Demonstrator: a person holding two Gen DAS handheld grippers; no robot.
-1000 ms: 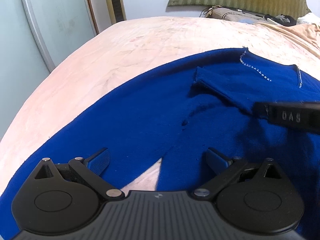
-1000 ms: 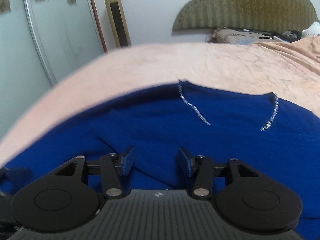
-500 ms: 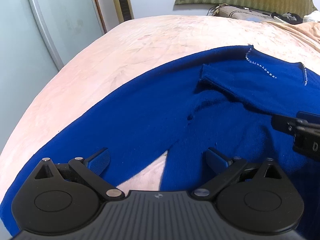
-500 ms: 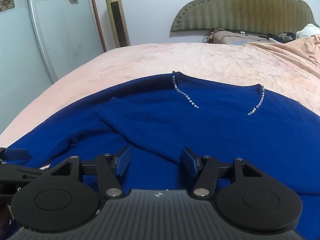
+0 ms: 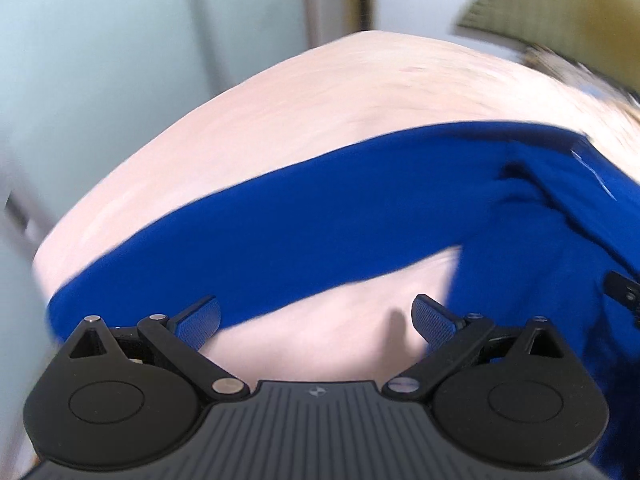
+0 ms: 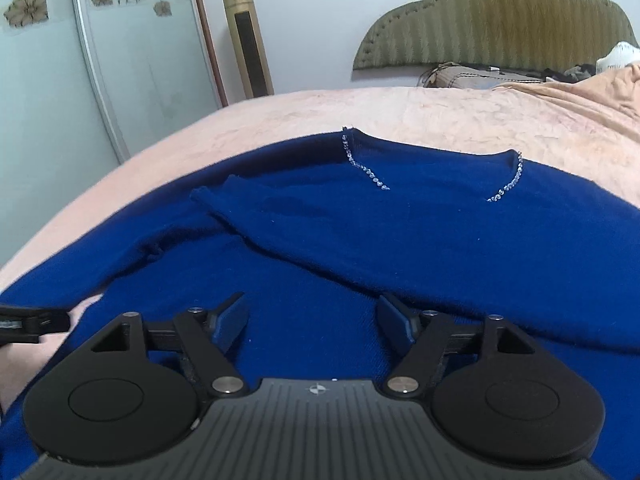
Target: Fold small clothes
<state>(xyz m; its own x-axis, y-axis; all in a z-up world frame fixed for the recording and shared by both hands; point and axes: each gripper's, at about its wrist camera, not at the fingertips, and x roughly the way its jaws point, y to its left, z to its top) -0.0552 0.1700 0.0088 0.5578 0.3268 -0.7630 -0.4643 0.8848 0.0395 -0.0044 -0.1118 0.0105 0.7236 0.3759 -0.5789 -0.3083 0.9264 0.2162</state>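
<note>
A royal blue sweater (image 6: 420,232) with a rhinestone-trimmed neckline (image 6: 366,168) lies spread on a pink bedspread (image 6: 400,116). One sleeve is folded across its chest. In the left wrist view, which is blurred, the other sleeve (image 5: 280,216) stretches out to the left. My left gripper (image 5: 316,320) is open and empty, over bare bedspread in the gap between that sleeve and the body. My right gripper (image 6: 312,318) is open and empty, low over the sweater's body. The left gripper's tip shows at the left edge of the right wrist view (image 6: 32,320).
A padded olive headboard (image 6: 496,20) with bedding and clothes heaped at its foot stands at the far end. A gold tower fan (image 6: 248,40) and a glass sliding door (image 6: 100,60) line the wall at left. The bed's left edge (image 5: 60,240) drops off close by.
My left gripper has swung left and pulled back, from over the sweater's body to the gap below the outstretched sleeve. My right gripper has drawn back a little. Both stay open.
</note>
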